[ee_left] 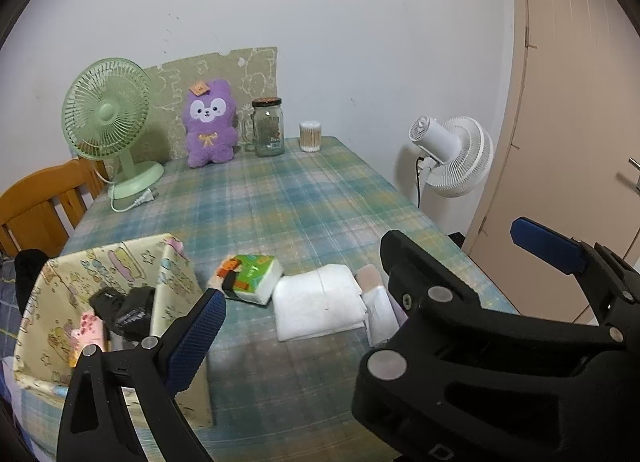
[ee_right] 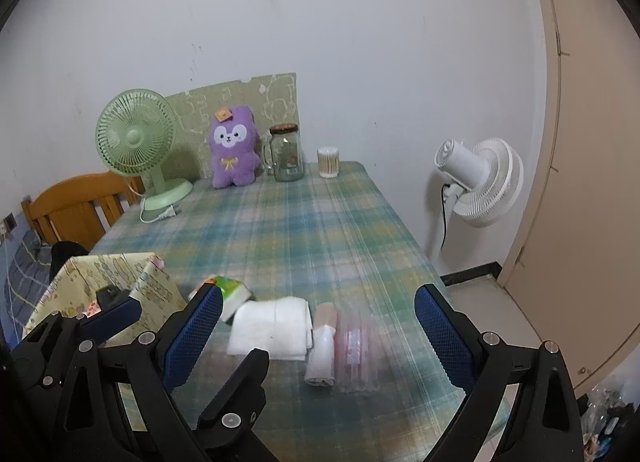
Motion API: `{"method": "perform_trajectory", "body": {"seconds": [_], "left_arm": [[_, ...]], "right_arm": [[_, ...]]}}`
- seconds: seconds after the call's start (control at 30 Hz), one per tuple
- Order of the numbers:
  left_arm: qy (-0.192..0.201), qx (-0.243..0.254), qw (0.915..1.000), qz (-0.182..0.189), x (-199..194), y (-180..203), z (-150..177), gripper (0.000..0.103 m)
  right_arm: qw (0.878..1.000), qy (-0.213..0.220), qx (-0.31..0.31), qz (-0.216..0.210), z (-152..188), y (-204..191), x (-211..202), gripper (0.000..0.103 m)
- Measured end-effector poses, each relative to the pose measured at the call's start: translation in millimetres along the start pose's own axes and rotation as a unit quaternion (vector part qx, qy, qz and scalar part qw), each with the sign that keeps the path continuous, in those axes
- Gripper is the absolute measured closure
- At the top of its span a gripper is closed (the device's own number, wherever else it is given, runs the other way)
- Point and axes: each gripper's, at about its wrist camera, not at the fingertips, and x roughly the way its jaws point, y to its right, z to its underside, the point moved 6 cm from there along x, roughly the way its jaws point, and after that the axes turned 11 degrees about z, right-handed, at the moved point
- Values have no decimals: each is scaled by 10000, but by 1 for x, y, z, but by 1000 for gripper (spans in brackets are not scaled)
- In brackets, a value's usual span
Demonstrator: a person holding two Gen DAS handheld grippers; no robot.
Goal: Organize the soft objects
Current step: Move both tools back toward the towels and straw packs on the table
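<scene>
Near edge of the table (ee_right: 304,222), plaid cloth on top, has the soft stuff lined up in a row: a green tissue pack (ee_left: 250,276), a folded white towel (ee_right: 272,328), a small white roll (ee_right: 322,356) and a clear pinkish plastic pack (ee_right: 356,354). The roll and the plastic pack both lie flat with their long sides running from the near edge toward the wall, touching side by side, roll just beside the towel. The towel is squarish and fluffy, tissue pack sits tilted at its left corner. Left of all that stands a fabric storage box (ee_left: 104,302) with cartoon prints — already has some dark and pink items in it. Left gripper (ee_left: 372,278) is spread wide and holds nothing, right gripper (ee_right: 320,326) is also wide, hovering above the towel and roll. At the back by the wall: green desk fan (ee_right: 138,142), purple plush (ee_right: 232,152), glass jar (ee_right: 286,158), cotton swab tub (ee_right: 329,162). White floor fan (ee_right: 480,182) stands off the right side.
</scene>
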Motion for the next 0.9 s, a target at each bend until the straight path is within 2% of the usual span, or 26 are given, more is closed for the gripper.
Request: {"method": "perform_trajectory", "body": {"seconds": [0.27, 0.6, 0.83, 0.9], "left_arm": [[-320, 8, 9995, 19, 25, 5, 14, 3], [-763, -54, 9968, 248, 59, 10, 36, 3], [-946, -87, 9953, 183, 74, 8, 45, 3], [-980, -122, 9950, 121, 78, 5, 47, 3]], "right_arm": [[9999, -132, -4, 60, 15, 10, 20, 5], [9987, -457, 35, 243, 40, 20, 46, 6], [9970, -735, 31, 238, 53, 24, 64, 19], [9964, -817, 60, 220, 57, 24, 69, 19]]}}
